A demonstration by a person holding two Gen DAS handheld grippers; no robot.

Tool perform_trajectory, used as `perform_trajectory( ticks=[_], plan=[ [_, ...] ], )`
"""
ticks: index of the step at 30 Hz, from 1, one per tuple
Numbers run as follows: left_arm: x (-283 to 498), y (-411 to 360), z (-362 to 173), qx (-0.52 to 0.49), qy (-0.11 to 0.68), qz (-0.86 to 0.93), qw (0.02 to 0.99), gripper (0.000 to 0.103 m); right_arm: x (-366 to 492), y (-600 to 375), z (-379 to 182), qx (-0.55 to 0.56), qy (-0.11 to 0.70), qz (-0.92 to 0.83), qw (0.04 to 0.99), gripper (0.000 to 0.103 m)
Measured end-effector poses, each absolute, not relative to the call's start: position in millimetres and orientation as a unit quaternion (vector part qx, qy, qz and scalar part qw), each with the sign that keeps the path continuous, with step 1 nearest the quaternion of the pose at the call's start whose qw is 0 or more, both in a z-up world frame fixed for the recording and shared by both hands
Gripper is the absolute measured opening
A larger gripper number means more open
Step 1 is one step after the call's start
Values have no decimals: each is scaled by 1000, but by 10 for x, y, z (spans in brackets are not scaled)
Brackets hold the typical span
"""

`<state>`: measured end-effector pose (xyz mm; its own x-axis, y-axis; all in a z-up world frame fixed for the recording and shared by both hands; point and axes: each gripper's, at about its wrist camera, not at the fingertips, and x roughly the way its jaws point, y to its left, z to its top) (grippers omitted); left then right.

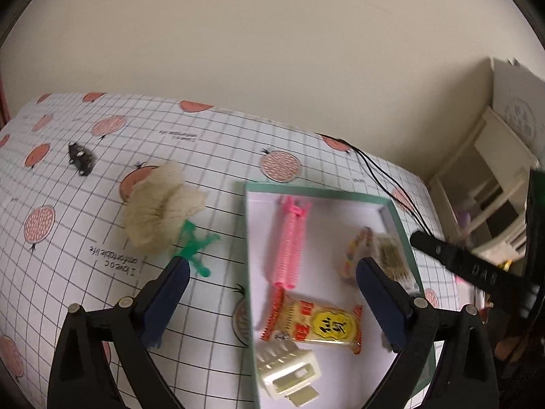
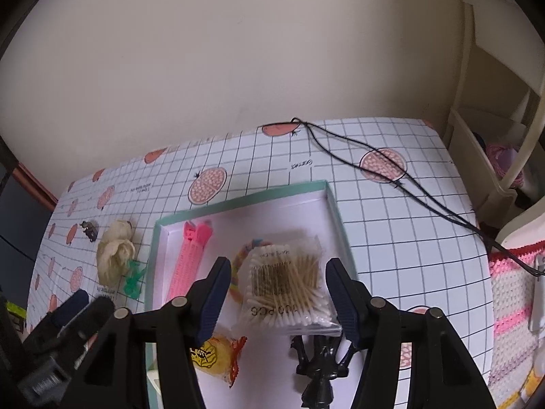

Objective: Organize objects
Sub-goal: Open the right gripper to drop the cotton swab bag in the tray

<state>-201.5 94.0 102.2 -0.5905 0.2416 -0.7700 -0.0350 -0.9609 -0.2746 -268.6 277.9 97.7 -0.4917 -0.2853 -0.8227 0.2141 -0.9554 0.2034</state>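
A green-rimmed box (image 1: 316,192) (image 2: 238,201) lies on the checked tablecloth. It holds a pink hair roller (image 1: 291,238) (image 2: 189,262), a yellow snack packet (image 1: 316,323) (image 2: 218,358), a white clip (image 1: 286,371), a coloured bracelet (image 1: 354,248) (image 2: 238,255) and a cotton swab pack (image 1: 391,255) (image 2: 286,289). My left gripper (image 1: 272,266) is open, with one finger over the box and one outside it. My right gripper (image 2: 279,266) is open above the swab pack, gripping nothing. A black claw clip (image 2: 320,358) lies below that pack. Left of the box lie a cream fluffy scrunchie (image 1: 160,211) (image 2: 114,255), a green toy figure (image 1: 196,248) (image 2: 134,279) and a small dark clip (image 1: 80,158) (image 2: 89,230).
A black cord (image 2: 391,173) runs across the cloth toward the right edge. A cream shelf unit (image 2: 494,170) (image 1: 487,187) stands at the right by the wall. A pink and white knitted cloth (image 2: 514,306) covers the near right. The wall bounds the table's far side.
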Motion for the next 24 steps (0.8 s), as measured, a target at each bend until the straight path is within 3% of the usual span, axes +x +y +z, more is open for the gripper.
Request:
perform_trajectory(
  ticks=[4, 11, 14, 18, 24],
  plan=[
    [-2033, 781, 1016, -442, -129, 886, 61, 99, -2670, 2690, 933, 489, -25, -859, 154, 65],
    [-2056, 526, 1038, -432, -150, 888, 40, 99, -2623, 2537, 933, 486, -8, -857, 170, 80],
    [-2064, 421, 1037, -432, -160, 887, 34, 99, -2599, 2495, 954, 480, -5, -859, 176, 98],
    [-2059, 295, 1028, -430, -168, 887, 22, 99, -2583, 2464, 1004, 470, -3, -864, 178, 103],
    [-2028, 75, 1066, -422, -179, 888, 7, 99, -2555, 2402, 1050, 465, 3, -866, 181, 103]
  ],
)
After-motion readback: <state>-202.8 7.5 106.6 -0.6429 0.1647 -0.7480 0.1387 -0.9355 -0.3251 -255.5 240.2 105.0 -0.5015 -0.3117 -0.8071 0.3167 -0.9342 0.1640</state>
